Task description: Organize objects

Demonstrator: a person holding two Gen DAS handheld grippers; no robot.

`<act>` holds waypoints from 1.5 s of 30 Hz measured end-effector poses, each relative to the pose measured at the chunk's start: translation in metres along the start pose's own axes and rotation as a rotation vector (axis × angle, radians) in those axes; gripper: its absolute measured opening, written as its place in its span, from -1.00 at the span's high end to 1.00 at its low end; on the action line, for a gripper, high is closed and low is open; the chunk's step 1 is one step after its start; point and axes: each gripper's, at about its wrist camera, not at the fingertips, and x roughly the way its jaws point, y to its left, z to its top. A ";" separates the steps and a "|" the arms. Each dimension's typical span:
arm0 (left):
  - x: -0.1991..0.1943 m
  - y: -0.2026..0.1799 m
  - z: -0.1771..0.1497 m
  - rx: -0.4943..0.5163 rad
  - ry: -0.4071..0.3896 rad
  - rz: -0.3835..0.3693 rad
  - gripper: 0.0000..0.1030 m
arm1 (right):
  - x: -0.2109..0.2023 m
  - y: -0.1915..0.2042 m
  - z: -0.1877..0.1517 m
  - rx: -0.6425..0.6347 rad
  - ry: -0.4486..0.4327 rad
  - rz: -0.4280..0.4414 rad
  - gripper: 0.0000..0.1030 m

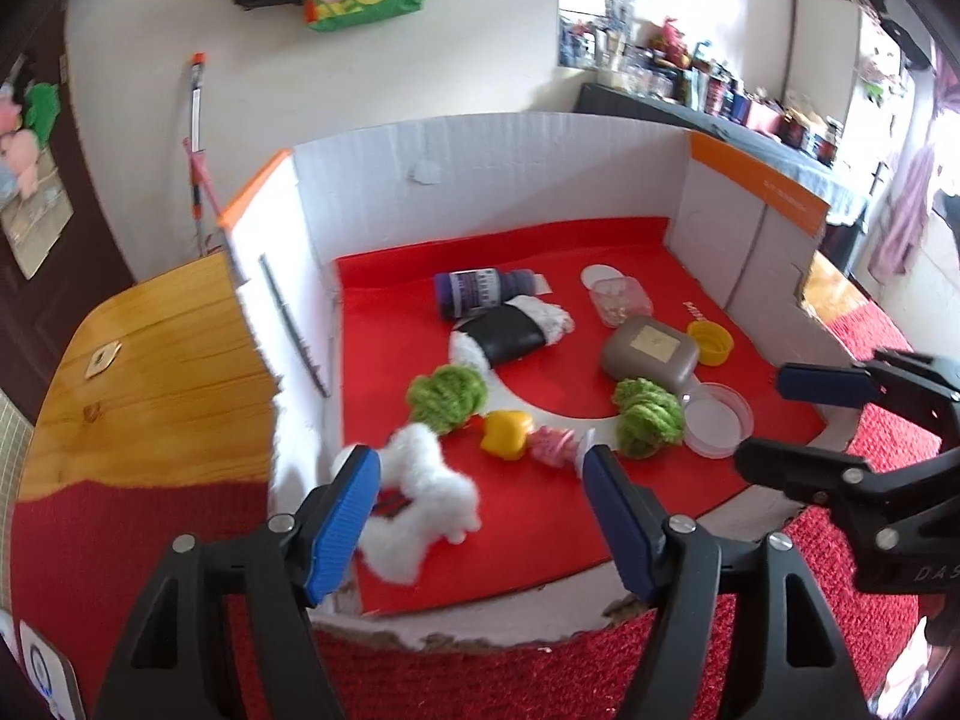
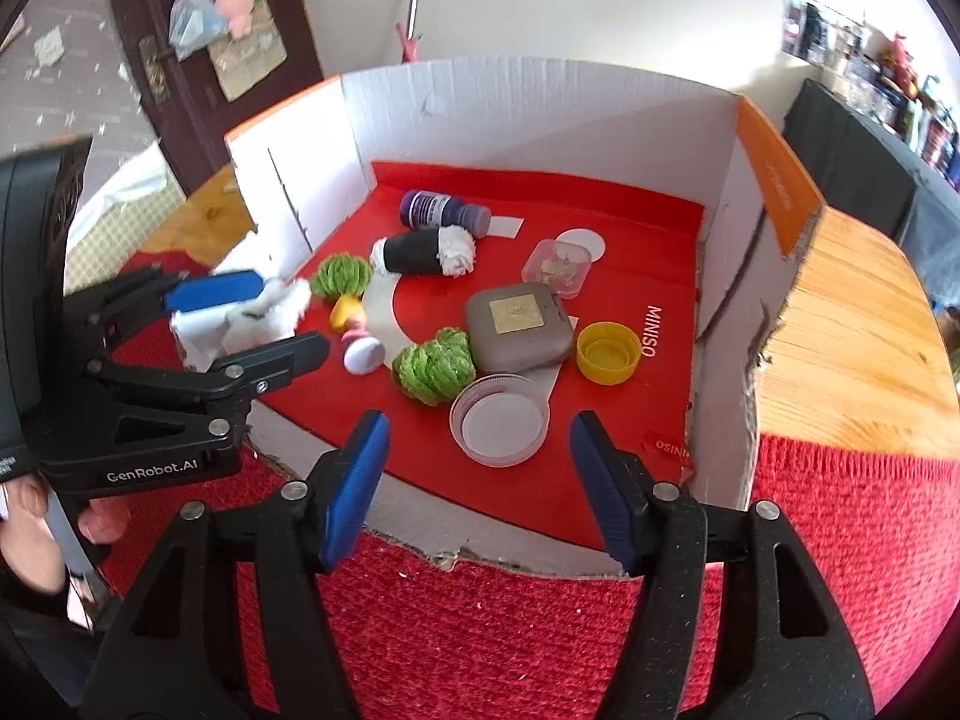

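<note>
Fluffy white toy (image 1: 420, 480) lies loose at my wide-open left gripper (image 1: 480, 516); my right gripper (image 2: 474, 480) hangs open, empty.

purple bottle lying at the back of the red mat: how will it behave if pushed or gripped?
The purple bottle lies on its side, so a sideways push would probably roll it. It looks rigid and should not flex. Its smooth round body and glossy label may slip between flat pads; gripping across the middle seems safer.
</note>
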 end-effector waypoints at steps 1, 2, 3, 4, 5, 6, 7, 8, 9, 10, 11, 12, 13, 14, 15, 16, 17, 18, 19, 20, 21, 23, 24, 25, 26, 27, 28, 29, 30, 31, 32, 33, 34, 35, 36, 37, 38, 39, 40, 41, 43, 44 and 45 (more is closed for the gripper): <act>-0.001 0.000 -0.001 -0.008 -0.006 0.014 -0.41 | -0.002 -0.001 -0.001 0.018 -0.015 0.000 -0.20; -0.003 0.001 -0.003 -0.019 -0.016 0.034 -0.42 | -0.004 -0.001 -0.003 0.030 -0.026 -0.004 -0.20; -0.003 0.001 -0.005 -0.026 -0.022 0.041 -0.46 | -0.006 -0.001 -0.004 0.040 -0.038 -0.010 -0.21; -0.005 0.002 -0.007 -0.036 -0.028 0.048 -0.48 | -0.008 -0.001 -0.005 0.053 -0.053 -0.017 -0.23; -0.006 0.002 -0.008 -0.046 -0.035 0.053 -0.48 | -0.010 -0.001 -0.007 0.064 -0.065 -0.021 -0.29; -0.008 0.002 -0.009 -0.050 -0.042 0.056 -0.49 | -0.011 -0.001 -0.008 0.070 -0.075 -0.025 -0.31; -0.010 0.003 -0.010 -0.054 -0.049 0.063 -0.51 | -0.012 0.000 -0.009 0.075 -0.086 -0.032 -0.36; -0.012 0.002 -0.012 -0.057 -0.058 0.072 -0.53 | -0.014 0.001 -0.010 0.082 -0.095 -0.035 -0.37; -0.013 0.002 -0.012 -0.059 -0.063 0.076 -0.55 | -0.014 0.001 -0.010 0.087 -0.103 -0.036 -0.37; -0.014 0.002 -0.013 -0.062 -0.069 0.081 -0.56 | -0.015 0.002 -0.011 0.093 -0.110 -0.037 -0.37; -0.015 0.003 -0.015 -0.065 -0.074 0.084 -0.56 | -0.016 0.002 -0.012 0.096 -0.117 -0.042 -0.37; -0.016 0.003 -0.015 -0.067 -0.076 0.082 -0.56 | -0.016 0.003 -0.013 0.100 -0.124 -0.047 -0.37; -0.018 0.004 -0.016 -0.070 -0.077 0.078 -0.56 | -0.017 0.003 -0.015 0.104 -0.132 -0.052 -0.37; -0.018 0.004 -0.017 -0.072 -0.078 0.075 -0.56 | -0.018 0.003 -0.016 0.110 -0.142 -0.058 -0.37; -0.019 0.003 -0.018 -0.069 -0.080 0.076 -0.56 | -0.019 0.004 -0.017 0.114 -0.152 -0.066 -0.37; -0.020 0.002 -0.020 -0.064 -0.084 0.081 -0.56 | -0.020 0.005 -0.018 0.116 -0.162 -0.074 -0.37; -0.022 0.002 -0.021 -0.061 -0.087 0.084 -0.56 | -0.021 0.005 -0.019 0.117 -0.171 -0.081 -0.38; -0.023 0.001 -0.022 -0.058 -0.092 0.088 -0.56 | -0.022 0.006 -0.020 0.118 -0.180 -0.090 -0.39; -0.024 0.000 -0.022 -0.056 -0.098 0.092 -0.58 | -0.022 0.007 -0.021 0.117 -0.189 -0.101 -0.41; -0.026 0.000 -0.023 -0.055 -0.106 0.093 -0.59 | -0.022 0.008 -0.021 0.116 -0.195 -0.109 -0.45; -0.028 -0.001 -0.024 -0.056 -0.112 0.093 -0.61 | -0.023 0.009 -0.022 0.116 -0.205 -0.117 -0.46; -0.031 -0.001 -0.025 -0.054 -0.127 0.095 -0.66 | -0.025 0.010 -0.024 0.117 -0.224 -0.128 -0.51; -0.033 -0.002 -0.025 -0.052 -0.136 0.106 -0.73 | -0.025 0.010 -0.025 0.116 -0.230 -0.132 -0.52; -0.035 -0.002 -0.026 -0.049 -0.146 0.121 -0.77 | -0.026 0.011 -0.026 0.116 -0.237 -0.138 -0.56; -0.038 -0.002 -0.026 -0.048 -0.158 0.134 -0.77 | -0.026 0.011 -0.026 0.115 -0.240 -0.145 -0.65; -0.040 -0.001 -0.026 -0.051 -0.166 0.136 -0.77 | -0.027 0.011 -0.027 0.114 -0.243 -0.150 -0.69; -0.041 0.000 -0.026 -0.056 -0.170 0.135 -0.77 | -0.028 0.012 -0.027 0.113 -0.247 -0.154 -0.73; -0.043 0.002 -0.027 -0.065 -0.174 0.131 -0.77 | -0.028 0.012 -0.027 0.114 -0.252 -0.156 -0.73; -0.044 0.003 -0.027 -0.069 -0.176 0.130 -0.78 | -0.029 0.012 -0.027 0.115 -0.256 -0.157 -0.73; -0.044 0.005 -0.027 -0.072 -0.176 0.130 -0.80 | -0.030 0.012 -0.027 0.116 -0.260 -0.158 -0.73; -0.044 0.006 -0.027 -0.074 -0.175 0.133 -0.81 | -0.030 0.012 -0.028 0.116 -0.262 -0.160 -0.73; -0.044 0.006 -0.028 -0.076 -0.174 0.137 -0.82 | -0.030 0.012 -0.027 0.115 -0.262 -0.162 -0.73; -0.043 0.007 -0.028 -0.076 -0.172 0.138 -0.82 | -0.031 0.012 -0.028 0.115 -0.262 -0.160 -0.74; -0.043 0.007 -0.029 -0.075 -0.170 0.138 -0.82 | -0.031 0.013 -0.028 0.113 -0.261 -0.161 -0.77; -0.042 0.007 -0.029 -0.075 -0.168 0.139 -0.82 | -0.031 0.013 -0.028 0.110 -0.262 -0.161 -0.80; -0.042 0.007 -0.030 -0.075 -0.167 0.141 -0.82 | -0.031 0.014 -0.029 0.108 -0.262 -0.162 -0.85; -0.042 0.007 -0.030 -0.074 -0.165 0.140 -0.82 | -0.030 0.015 -0.029 0.105 -0.263 -0.164 -0.88; -0.042 0.007 -0.031 -0.073 -0.161 0.140 -0.86 | -0.030 0.015 -0.029 0.103 -0.263 -0.164 -0.88; -0.042 0.006 -0.031 -0.072 -0.159 0.142 -0.92 | -0.030 0.016 -0.030 0.101 -0.262 -0.163 -0.88; -0.042 0.006 -0.032 -0.073 -0.161 0.145 -0.94 | -0.030 0.016 -0.030 0.101 -0.261 -0.162 -0.88; -0.043 0.006 -0.033 -0.073 -0.166 0.150 -0.97 | -0.030 0.016 -0.030 0.101 -0.261 -0.162 -0.88; -0.043 0.007 -0.033 -0.075 -0.168 0.152 -0.97 | -0.030 0.016 -0.031 0.102 -0.262 -0.163 -0.89; -0.043 0.007 -0.033 -0.077 -0.168 0.151 -0.98 | -0.030 0.016 -0.031 0.102 -0.263 -0.164 -0.89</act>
